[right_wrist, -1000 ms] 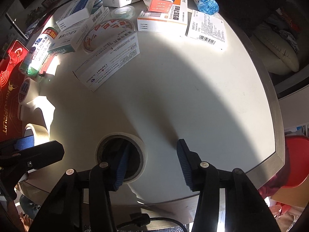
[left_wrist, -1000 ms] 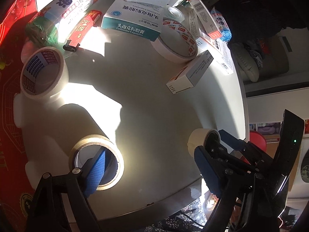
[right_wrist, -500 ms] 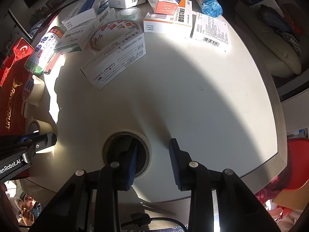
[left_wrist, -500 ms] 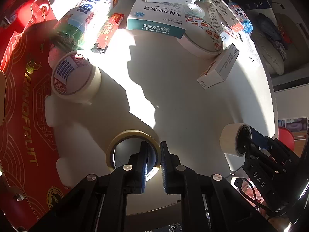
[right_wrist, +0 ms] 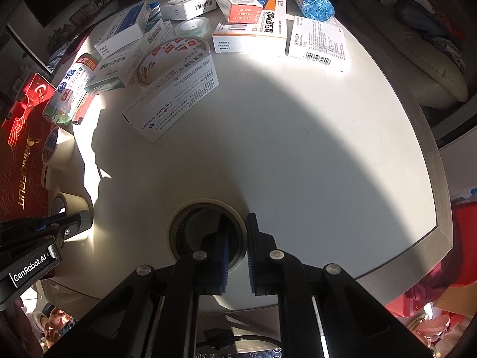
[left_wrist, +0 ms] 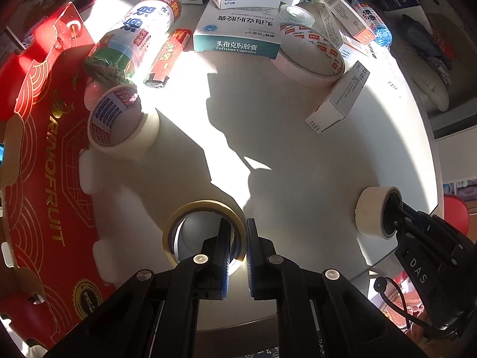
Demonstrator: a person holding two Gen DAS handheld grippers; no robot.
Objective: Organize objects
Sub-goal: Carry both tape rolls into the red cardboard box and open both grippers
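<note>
A tan tape roll (left_wrist: 202, 208) lies flat near the table's front edge. My left gripper (left_wrist: 237, 238) points straight down, one finger inside the roll's hole and one outside, jaws closing tight on its right wall. Further right a cream masking tape roll (right_wrist: 205, 204) lies flat, and my right gripper (right_wrist: 237, 238) has its jaws closing the same way on that roll's wall. Each view catches the other pair at its edge: the cream masking tape roll (left_wrist: 372, 211) with the right gripper (left_wrist: 396, 223), and the tan tape roll (right_wrist: 64, 201) with the left gripper (right_wrist: 59, 223).
Another labelled tape roll (left_wrist: 119, 122), a red lighter (left_wrist: 168, 56), a printed canister (left_wrist: 140, 32), a wide white tape ring (left_wrist: 310, 56), clear tape (left_wrist: 296, 15) and several medicine boxes (left_wrist: 238, 35) crowd the far side. A red gift box (left_wrist: 44, 179) borders the left. Table edge (right_wrist: 441, 197) at right.
Both grippers went from wide open, straddling their rolls' walls, to closed on them. The left gripper also tilted to point more steeply down.
</note>
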